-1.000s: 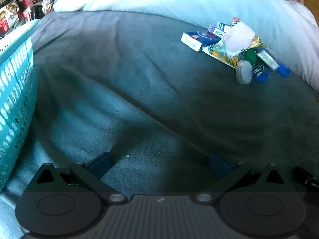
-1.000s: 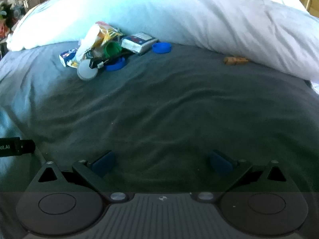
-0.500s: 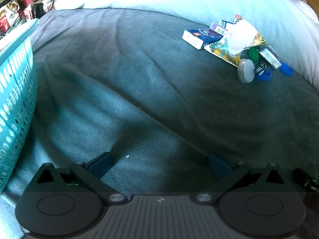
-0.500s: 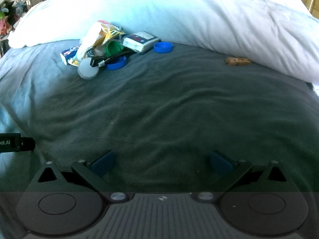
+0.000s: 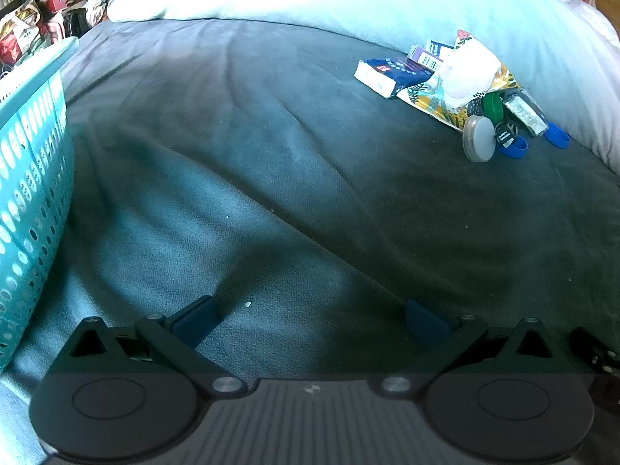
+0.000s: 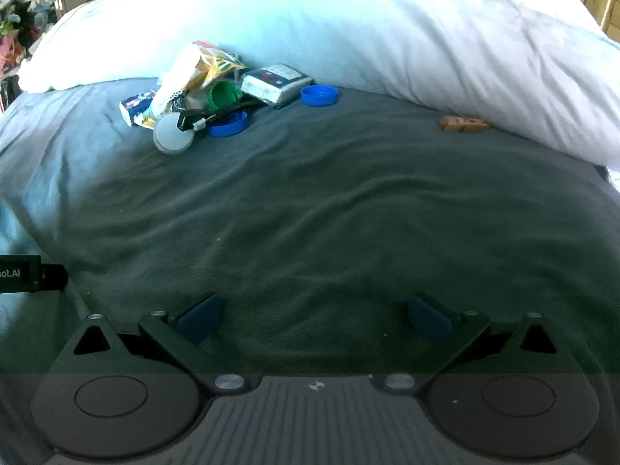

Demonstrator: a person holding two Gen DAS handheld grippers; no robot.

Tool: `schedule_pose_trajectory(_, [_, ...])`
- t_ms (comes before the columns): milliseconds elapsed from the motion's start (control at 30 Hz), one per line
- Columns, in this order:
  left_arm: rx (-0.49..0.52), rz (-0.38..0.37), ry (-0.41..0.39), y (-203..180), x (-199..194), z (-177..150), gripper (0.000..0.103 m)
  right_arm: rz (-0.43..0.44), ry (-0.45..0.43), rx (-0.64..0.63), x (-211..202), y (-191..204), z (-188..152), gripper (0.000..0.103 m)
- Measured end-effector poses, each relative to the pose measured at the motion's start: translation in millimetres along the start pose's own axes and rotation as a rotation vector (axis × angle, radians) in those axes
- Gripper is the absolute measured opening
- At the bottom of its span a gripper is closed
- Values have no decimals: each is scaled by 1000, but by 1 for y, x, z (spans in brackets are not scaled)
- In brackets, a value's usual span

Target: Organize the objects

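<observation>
A small heap of objects lies on the dark grey bedspread (image 5: 310,162) near the pillows. It holds a patterned yellow pouch (image 6: 197,73), a grey round lid (image 6: 173,136), a green cap (image 6: 221,95), two blue caps (image 6: 319,95), a tissue pack (image 6: 276,83) and a blue-and-white packet (image 5: 391,73). A small brown item (image 6: 463,123) lies apart at the right. My left gripper (image 5: 310,319) is open and empty, far short of the heap (image 5: 476,97). My right gripper (image 6: 314,317) is open and empty too, well in front of the heap.
A teal perforated basket (image 5: 31,178) stands at the left edge of the left wrist view. White pillows (image 6: 348,27) bank the far side of the bed. Cluttered bags (image 5: 42,11) sit beyond the bed at far left. The other gripper's body (image 6: 23,279) shows at the right view's left edge.
Both views have crept slightly toward the heap, which sits a little lower and nearer in each. The fingers stay spread and nothing has been picked up.
</observation>
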State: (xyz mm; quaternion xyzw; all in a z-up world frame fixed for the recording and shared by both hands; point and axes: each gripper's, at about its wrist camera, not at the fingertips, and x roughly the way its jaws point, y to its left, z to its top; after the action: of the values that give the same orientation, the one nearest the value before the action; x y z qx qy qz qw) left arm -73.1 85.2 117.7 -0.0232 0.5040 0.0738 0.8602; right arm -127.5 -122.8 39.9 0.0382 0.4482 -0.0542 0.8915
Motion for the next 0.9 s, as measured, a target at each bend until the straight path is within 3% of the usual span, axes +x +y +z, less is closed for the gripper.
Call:
schedule_pose_trajectory(367, [1, 7, -9, -3, -5, -3, 103, 3, -10, -7, -1, 0, -1, 103])
schedule_pose_trajectory(900, [-1, 17, -67, -3, -8, -15, 103, 56, -149, -55, -3, -5, -18, 103])
